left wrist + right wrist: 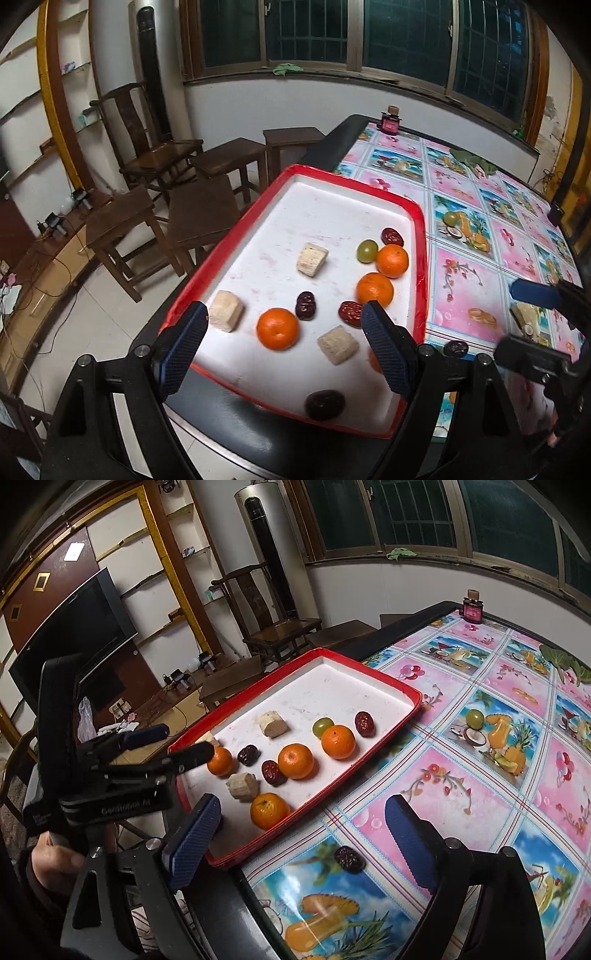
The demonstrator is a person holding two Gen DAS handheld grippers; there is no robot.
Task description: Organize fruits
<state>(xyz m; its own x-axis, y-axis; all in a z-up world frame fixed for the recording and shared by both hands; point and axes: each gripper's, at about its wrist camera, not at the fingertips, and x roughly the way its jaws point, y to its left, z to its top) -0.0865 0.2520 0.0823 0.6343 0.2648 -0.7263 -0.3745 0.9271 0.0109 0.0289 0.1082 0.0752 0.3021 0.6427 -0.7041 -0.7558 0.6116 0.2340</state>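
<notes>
White tray [332,206] with a red rim; on it orange tangerines [277,328], dark red dates [306,305], one green grape [366,250], pale beige cubes [312,259]. The table [498,775] wears a pink-and-blue tropical fruit print

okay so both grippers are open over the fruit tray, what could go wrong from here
1. The red-rimmed tray looks to overhang the table's dark edge on its left side; pressing there might tip it.
2. The oranges are round and could roll when nudged, bumping the green grape.
3. The loose date on the tablecloth lies low between the open right gripper's fingers; a shallow grasp may skid it toward the table edge.
</notes>
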